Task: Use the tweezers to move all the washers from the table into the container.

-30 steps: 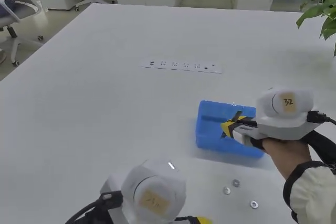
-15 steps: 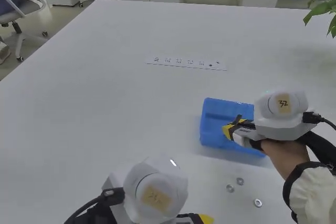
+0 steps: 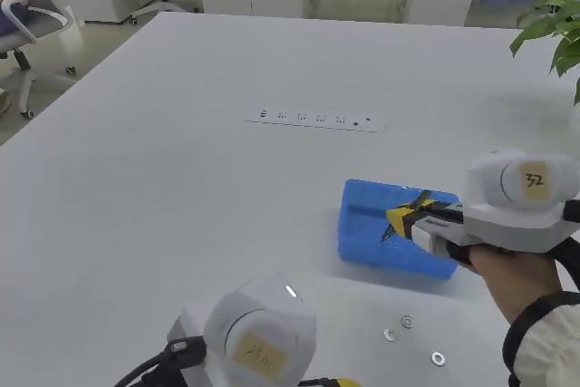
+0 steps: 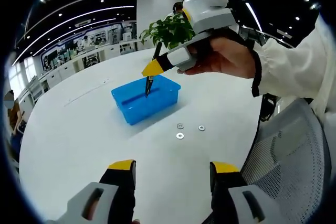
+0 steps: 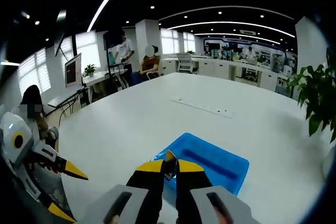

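Since half a second ago, the body of the right gripper [image 3: 400, 217] has swung slightly rightward relative to the blue container [image 3: 355, 240], while its yellow tips have stayed above the tray. Farthest left and nearest the person, the left gripper [image 4: 174, 168] hangs low over the white table [image 3: 181, 178]. Its jaws are spread wide with nothing between them, and it is probably parked there to stay clear of one-handed work. Ahead of those spread jaws and a little to their right, three washers [image 4: 180, 136] lie loose on the table in a small cluster. They sit apart from the container, on its near side, just below and in front of the hand that holds the right gripper. They have not yet been collected. Beyond them, the container sits directly under the right gripper's tips, close to the washers, which likely keeps each carry short. The right gripper's jaws are pinched tight on the tweezers [image 4: 148, 86], gripping the upper end. This lets the thin points angle down into the tray, a pose that suits dropping a washer. The pictures are too small to show whether the points hold a washer, or whether any already lie inside the container.
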{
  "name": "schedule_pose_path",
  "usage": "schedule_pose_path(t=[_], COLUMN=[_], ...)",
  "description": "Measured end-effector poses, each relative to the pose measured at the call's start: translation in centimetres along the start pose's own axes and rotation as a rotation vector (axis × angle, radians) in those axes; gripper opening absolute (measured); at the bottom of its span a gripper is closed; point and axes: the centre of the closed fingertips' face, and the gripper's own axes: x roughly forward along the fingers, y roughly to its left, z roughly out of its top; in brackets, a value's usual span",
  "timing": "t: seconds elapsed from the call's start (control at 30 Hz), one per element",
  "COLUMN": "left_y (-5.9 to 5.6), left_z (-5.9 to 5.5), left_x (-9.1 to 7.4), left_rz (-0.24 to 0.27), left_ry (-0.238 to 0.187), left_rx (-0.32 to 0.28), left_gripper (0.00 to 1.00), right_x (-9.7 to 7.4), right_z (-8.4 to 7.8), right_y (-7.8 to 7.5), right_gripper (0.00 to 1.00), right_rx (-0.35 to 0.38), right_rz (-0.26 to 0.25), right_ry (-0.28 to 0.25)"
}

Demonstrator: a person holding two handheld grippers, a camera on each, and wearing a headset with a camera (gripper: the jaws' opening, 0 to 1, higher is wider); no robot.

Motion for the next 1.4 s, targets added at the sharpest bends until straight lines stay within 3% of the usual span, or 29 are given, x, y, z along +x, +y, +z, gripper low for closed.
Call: schedule_pose_path(t=[0.3,0.57,0.77,1.13,1.4], left_y=[-0.3,-0.4,-0.5,-0.3,-0.4], left_z=[0.4,0.3,0.2,0.0,-0.2], left_x=[0.0,-0.1,-0.1,-0.2,-0.1], left_rz=[-0.001,0.0,0.0,0.007,0.005], left_ry=[-0.008,-0.009,-0.008,-0.006,-0.005], left_rx=[0.01,0.007,0.006,-0.001,-0.004], left_gripper=[0.57,0.57,0.57,0.57,0.56], right_x=[-2.0,-2.2,-1.9,-1.4,-1.6], right_z=[-1.3,-5.5,-7.7,-9.1,-9.0], right_y=[1.1,2.9,3.5,3.8,4.0], right_gripper=[0.04,0.04,0.04,0.05,0.04], right_rx=[-0.003,0.047,0.049,0.026,0.005], right_rz=[0.013,0.057,0.058,0.054,0.035], right_ry=[0.015,0.102,0.146,0.191,0.159])
